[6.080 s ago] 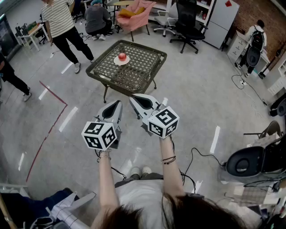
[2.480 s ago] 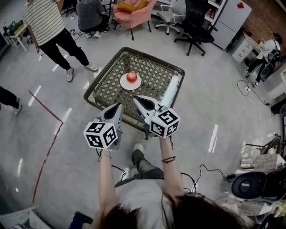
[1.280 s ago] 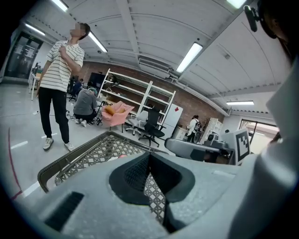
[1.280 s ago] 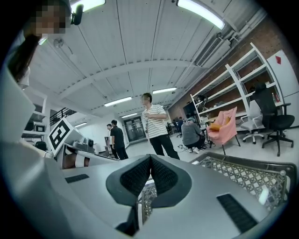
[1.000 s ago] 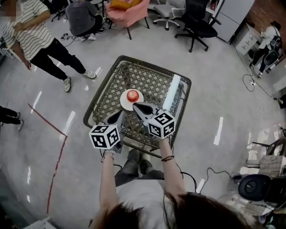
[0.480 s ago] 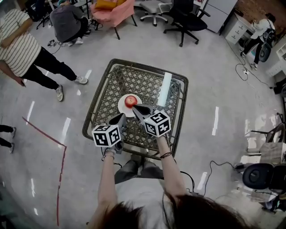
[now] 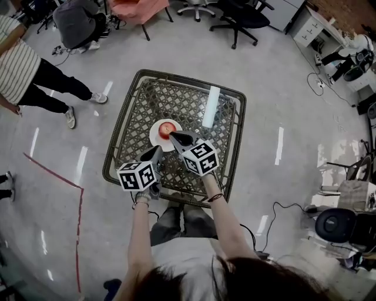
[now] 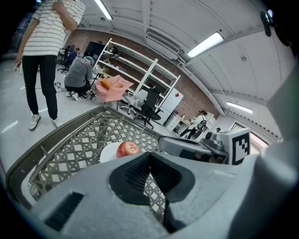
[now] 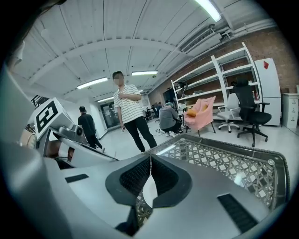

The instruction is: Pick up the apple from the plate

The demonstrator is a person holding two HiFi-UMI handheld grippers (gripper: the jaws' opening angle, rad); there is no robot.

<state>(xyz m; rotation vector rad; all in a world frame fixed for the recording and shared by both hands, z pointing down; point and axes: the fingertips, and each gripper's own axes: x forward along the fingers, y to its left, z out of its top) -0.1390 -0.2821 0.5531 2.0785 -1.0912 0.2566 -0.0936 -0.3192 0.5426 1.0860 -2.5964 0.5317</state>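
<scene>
A red apple (image 7: pixel 166 128) sits on a small white plate (image 7: pixel 155 135) in the middle of a dark lattice-topped table (image 7: pixel 111 154). My right gripper (image 7: pixel 173 136) is shut and empty, its tip at the plate's near right edge, just short of the apple. My left gripper (image 7: pixel 157 149) is also shut and empty, a little nearer to me and left of the plate. In the left gripper view the apple (image 8: pixel 126 149) and plate (image 8: pixel 107 152) lie just beyond the closed tips (image 8: pixel 149 155). The right gripper view shows its tips (image 9: pixel 150 158) closed over the lattice (image 9: pixel 219 161); the apple is hidden there.
A long white streak (image 7: pixel 210 107) lies on the table's right half. A person in a striped shirt (image 7: pixel 23 67) stands to the left and another crouches (image 7: pixel 76 23) at the back. Office chairs (image 7: pixel 244 14) and a pink chair stand beyond. Cables (image 7: pixel 276 214) trail at right.
The table has come right up in front of me. Both grippers have sunk and moved forward towards the plate. Their jaws have stayed shut.
</scene>
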